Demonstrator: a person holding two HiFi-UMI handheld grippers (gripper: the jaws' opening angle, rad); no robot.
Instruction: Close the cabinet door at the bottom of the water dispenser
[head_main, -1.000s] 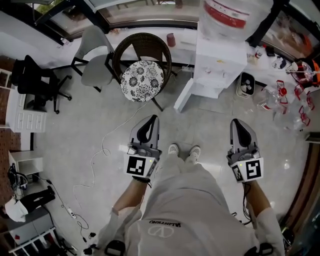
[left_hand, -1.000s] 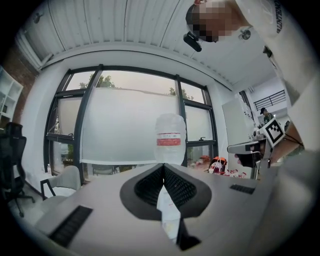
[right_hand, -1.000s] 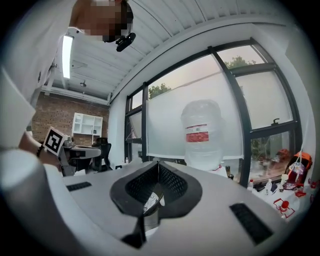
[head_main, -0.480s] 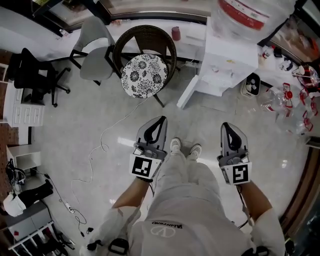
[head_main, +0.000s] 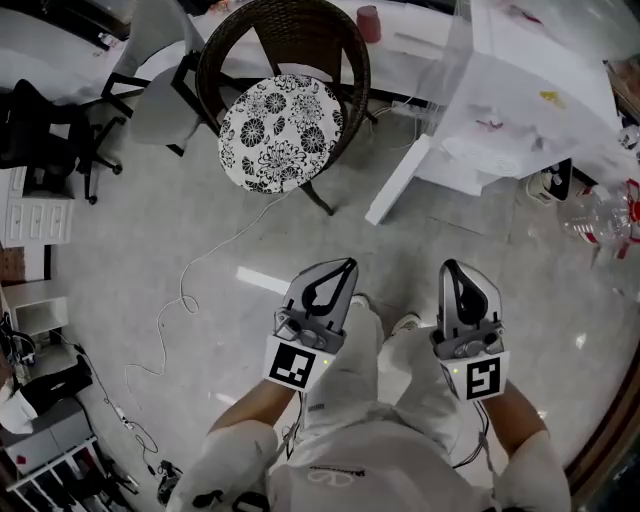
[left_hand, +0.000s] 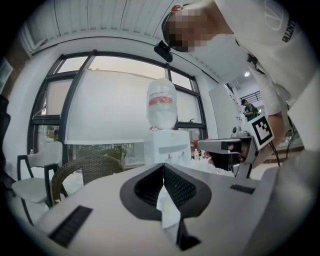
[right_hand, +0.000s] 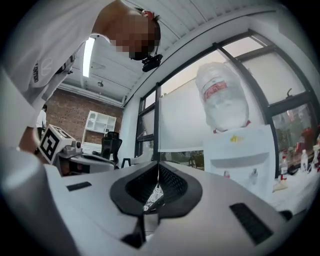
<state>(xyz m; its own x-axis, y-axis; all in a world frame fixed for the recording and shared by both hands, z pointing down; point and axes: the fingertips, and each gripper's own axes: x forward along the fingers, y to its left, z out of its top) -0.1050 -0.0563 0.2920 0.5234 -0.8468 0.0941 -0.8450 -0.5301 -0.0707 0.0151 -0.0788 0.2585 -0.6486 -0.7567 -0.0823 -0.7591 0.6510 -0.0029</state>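
1. Well, the head view cuts off the water dispenser (head_main: 520, 100) at the top edge, and its cabinet interior can't be made out. In both gripper views the gripper bodies block the dispenser's base, so the door doesn't show there.
2. Cabinet door (head_main: 398, 180) stands open, swung out from the dispenser's lower left side, well apart from both grippers.
3. Left gripper (head_main: 343, 265): jaws pressed together, nothing between them, held level and pointing toward the dispenser.
4. Right gripper (head_main: 450, 266): jaws together, empty, level, side by side with the left one.
5. Person's legs (head_main: 350, 360) and shoes (head_main: 405, 322) sit between the two grippers.
6. Wicker chair (head_main: 285, 60) with floral cushion (head_main: 280, 118) stands just left of the open door, one chair leg near the door's free edge.
7. Further left: grey chair (head_main: 150, 90), black office chair (head_main: 40, 140), white cable (head_main: 185, 300) on the floor.
8. Red cup (head_main: 368, 22) on the ledge behind; plastic bottles (head_main: 600, 215) at right of the dispenser.
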